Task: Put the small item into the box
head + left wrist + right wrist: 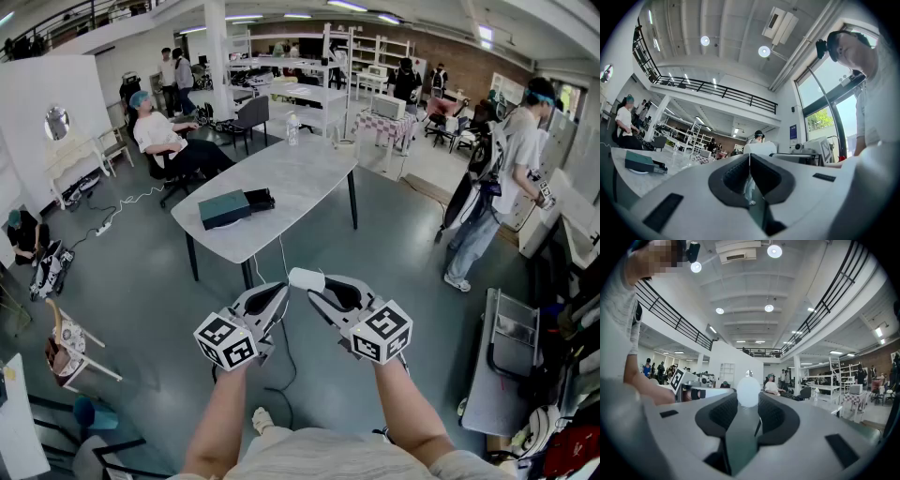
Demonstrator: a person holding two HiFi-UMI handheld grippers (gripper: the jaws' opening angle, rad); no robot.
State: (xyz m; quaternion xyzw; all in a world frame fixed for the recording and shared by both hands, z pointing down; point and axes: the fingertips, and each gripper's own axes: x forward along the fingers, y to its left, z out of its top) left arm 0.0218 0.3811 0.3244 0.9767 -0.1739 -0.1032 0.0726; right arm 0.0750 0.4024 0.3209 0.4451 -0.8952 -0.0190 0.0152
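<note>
Right tongs (315, 290) are pinching the white item (306, 277), left tongs (280, 291) closed, empty; carrying it to the box (223, 208) seems next.

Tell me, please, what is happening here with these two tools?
A person holds a gripper in each hand. The right claw is closed on a small white item at its tips. The left claw is shut and empty. The dark green box lies on the grey table ahead, apart from both claws, so the item is not yet in it.
</note>
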